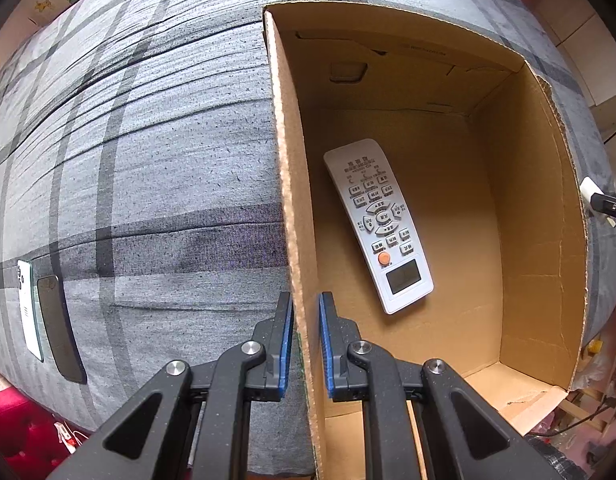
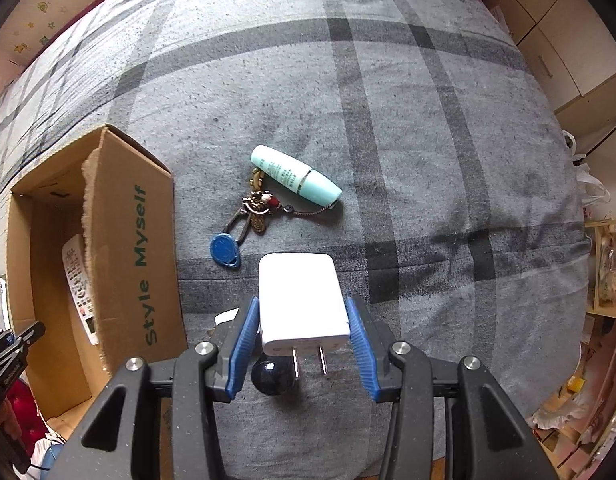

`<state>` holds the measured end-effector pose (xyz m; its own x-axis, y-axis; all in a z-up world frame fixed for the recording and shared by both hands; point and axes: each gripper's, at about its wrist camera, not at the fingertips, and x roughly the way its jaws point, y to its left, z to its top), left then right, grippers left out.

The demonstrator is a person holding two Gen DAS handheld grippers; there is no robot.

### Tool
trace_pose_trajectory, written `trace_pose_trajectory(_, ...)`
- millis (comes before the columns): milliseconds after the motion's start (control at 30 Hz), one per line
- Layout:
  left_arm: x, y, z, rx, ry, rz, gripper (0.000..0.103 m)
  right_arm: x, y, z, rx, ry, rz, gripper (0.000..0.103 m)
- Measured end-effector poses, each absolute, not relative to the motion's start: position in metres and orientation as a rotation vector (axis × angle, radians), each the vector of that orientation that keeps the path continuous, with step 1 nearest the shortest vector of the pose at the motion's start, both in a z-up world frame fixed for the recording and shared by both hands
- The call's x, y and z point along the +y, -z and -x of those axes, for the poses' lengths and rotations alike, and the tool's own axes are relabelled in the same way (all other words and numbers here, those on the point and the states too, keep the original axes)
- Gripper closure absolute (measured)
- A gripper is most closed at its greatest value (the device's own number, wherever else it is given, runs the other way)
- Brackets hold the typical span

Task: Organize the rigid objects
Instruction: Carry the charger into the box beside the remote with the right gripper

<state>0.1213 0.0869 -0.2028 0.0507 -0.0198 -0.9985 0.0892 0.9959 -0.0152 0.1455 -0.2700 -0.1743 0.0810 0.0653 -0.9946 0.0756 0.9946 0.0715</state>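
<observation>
An open cardboard box [image 1: 523, 208] lies on a grey plaid bedcover, with a white remote control [image 1: 377, 224] on its floor. My left gripper [image 1: 306, 312] is shut on the box's left wall [image 1: 292, 208], one finger on each side. My right gripper [image 2: 304, 314] is shut on a white plug charger [image 2: 302, 298], prongs toward the camera, above the cover. Beyond it lie a blue key fob [image 2: 226, 250] with keys and charms [image 2: 256, 210] and a mint-green tube [image 2: 296, 176]. The box [image 2: 120, 240] stands to the left in the right wrist view, the remote [image 2: 82, 280] inside.
Two phones, one white [image 1: 28, 312] and one dark [image 1: 60, 328], lie on the bedcover [image 1: 148, 160] at far left. A dark round ball [image 2: 270, 376] sits under the right gripper. Cabinets and clutter stand beyond the bed's right edge.
</observation>
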Motion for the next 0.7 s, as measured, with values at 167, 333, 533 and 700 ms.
trace_pose_trajectory(167,0.087,0.204,-0.120,1.515,0.089,-0.062,0.090,-0.255,0.158,-0.143,1.465,-0.010,-0.098,0.055)
trace_pose_trajectory(333,0.087,0.207,-0.119,1.515,0.094,-0.065,0.090,-0.238,0.146,-0.143,1.446,-0.035,-0.085,0.055)
trace_pose_trajectory(533,0.090,0.211,-0.119,1.516,0.103,-0.059,0.090,-0.215,0.130,-0.145,1.425,-0.074,-0.066,0.055)
trace_pose_trajectory(700,0.091,0.210,-0.119,1.514,0.108,-0.053,0.090,-0.191,0.118,-0.150,1.410,-0.119,-0.045,0.055)
